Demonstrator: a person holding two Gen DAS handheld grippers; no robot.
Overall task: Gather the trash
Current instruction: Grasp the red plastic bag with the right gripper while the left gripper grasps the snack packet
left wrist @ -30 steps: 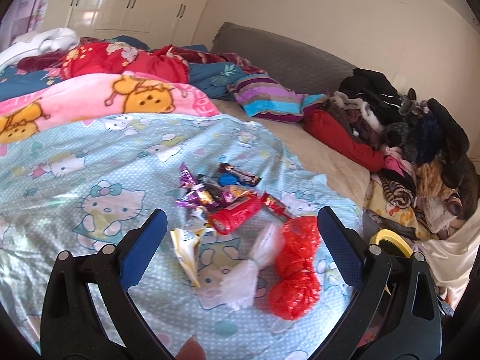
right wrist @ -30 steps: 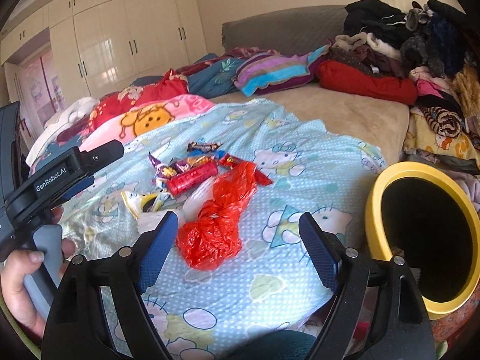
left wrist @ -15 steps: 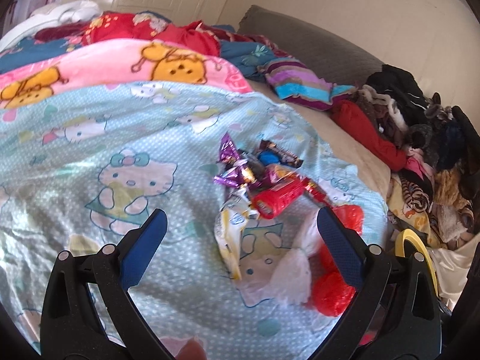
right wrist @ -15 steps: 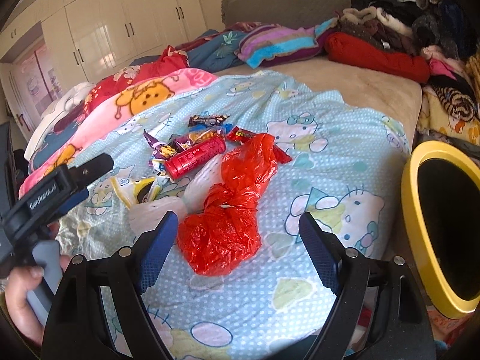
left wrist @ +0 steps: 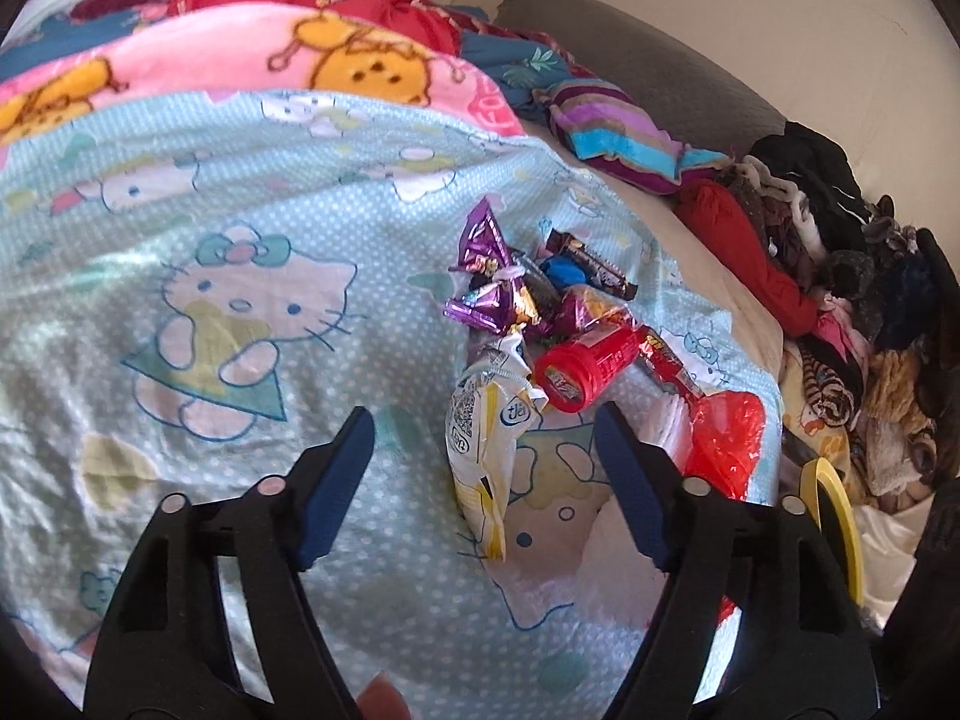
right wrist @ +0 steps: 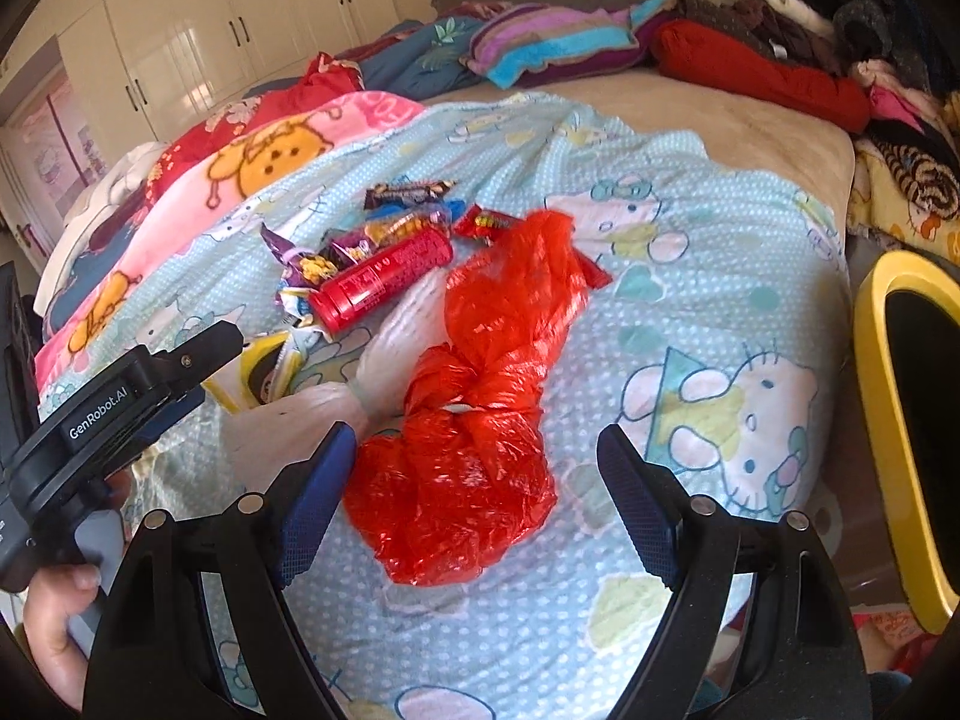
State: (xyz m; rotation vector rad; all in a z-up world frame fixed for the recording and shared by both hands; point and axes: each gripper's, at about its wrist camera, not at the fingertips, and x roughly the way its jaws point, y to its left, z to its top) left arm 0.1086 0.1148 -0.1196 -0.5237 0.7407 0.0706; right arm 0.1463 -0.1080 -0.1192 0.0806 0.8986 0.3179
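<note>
Trash lies in a heap on the pale blue cartoon-cat sheet (left wrist: 240,240). My left gripper (left wrist: 483,420) hangs low over a white-and-yellow snack wrapper (left wrist: 480,450). Its jaws are closing with the wrapper between them, and the pads stay clear of it. Beyond the wrapper lie a red tube (left wrist: 585,369), purple foil wrappers (left wrist: 486,276) and a dark candy bar wrapper (left wrist: 594,267). My right gripper (right wrist: 474,438) stands open around the knotted red plastic bag (right wrist: 462,480), not touching it. A white plastic bag (right wrist: 336,408) lies just left of the red one.
A yellow-rimmed black bin (right wrist: 888,420) stands off the bed's right edge. Piled clothes (left wrist: 840,276) fill the far right, and folded blankets (left wrist: 360,66) lie behind the sheet. A hand (right wrist: 54,630) holds the left gripper's black body (right wrist: 102,420) at the left.
Both grippers have come down and closer to the trash. The left jaws have narrowed and the snack wrapper now lies between them. The red bag sits larger between the right fingers.
</note>
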